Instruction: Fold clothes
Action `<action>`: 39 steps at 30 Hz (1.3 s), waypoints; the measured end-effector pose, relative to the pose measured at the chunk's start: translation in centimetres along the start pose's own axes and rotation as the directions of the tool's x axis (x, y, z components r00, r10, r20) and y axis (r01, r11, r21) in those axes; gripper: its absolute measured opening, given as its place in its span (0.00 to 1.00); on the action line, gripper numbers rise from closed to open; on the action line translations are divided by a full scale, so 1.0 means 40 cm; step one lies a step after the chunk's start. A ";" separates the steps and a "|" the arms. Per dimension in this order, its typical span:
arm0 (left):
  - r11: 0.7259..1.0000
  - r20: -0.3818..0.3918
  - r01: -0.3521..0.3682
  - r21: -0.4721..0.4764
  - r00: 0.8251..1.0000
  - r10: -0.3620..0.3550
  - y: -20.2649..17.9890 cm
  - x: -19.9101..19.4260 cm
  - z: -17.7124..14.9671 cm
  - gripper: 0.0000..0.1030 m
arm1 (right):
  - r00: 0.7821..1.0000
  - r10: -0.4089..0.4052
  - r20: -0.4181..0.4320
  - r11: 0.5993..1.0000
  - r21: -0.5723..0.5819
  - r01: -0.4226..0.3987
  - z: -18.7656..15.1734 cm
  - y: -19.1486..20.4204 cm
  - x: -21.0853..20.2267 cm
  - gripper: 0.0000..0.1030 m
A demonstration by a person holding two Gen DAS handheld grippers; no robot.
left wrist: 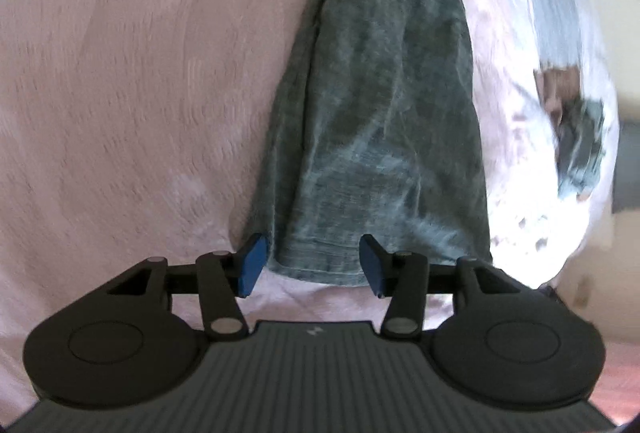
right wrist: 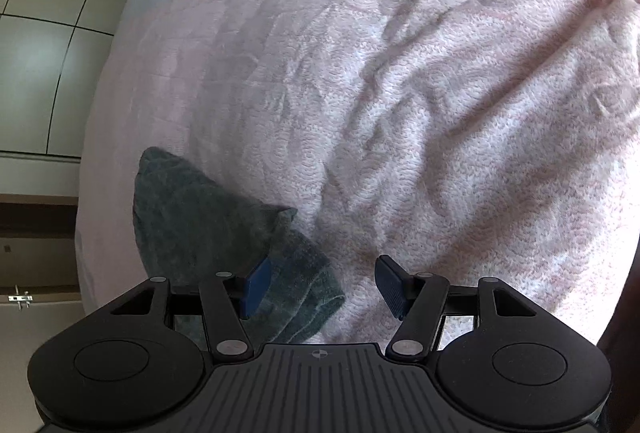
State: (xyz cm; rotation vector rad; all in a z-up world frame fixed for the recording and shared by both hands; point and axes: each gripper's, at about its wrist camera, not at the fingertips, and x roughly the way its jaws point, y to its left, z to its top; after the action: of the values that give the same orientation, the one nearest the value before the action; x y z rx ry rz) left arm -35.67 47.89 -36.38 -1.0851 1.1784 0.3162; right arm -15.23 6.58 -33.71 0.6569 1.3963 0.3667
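A dark green-grey garment (left wrist: 380,105) lies folded into a long strip on a pink blanket (left wrist: 120,93), running away from the left wrist camera. My left gripper (left wrist: 312,265) hovers open over the strip's near hem, and its blue pads (left wrist: 252,265) do not press the cloth. In the right wrist view, one end of the same garment (right wrist: 200,225) shows at the lower left. My right gripper (right wrist: 320,289) is open above that end's corner, with its left pad over the cloth and its right pad over the blanket (right wrist: 440,113). Nothing is held.
The wrinkled pink blanket covers a bed. In the right wrist view the bed edge runs down the left, with pale cupboard panels (right wrist: 40,33) beyond. A blurred dark object (left wrist: 580,137) sits at the bright right side of the left wrist view.
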 end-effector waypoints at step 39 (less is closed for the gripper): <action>0.958 0.116 0.159 0.237 0.975 -0.190 -0.011 -0.118 0.021 0.00 | 0.989 0.147 0.018 0.983 -0.115 -0.144 -0.014 0.051 -0.038 0.00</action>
State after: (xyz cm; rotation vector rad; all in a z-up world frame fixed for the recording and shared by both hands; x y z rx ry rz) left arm -36.79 49.83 -32.13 -0.9439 0.9623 0.1131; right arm -15.74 7.37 -31.27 0.6695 1.2955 0.5479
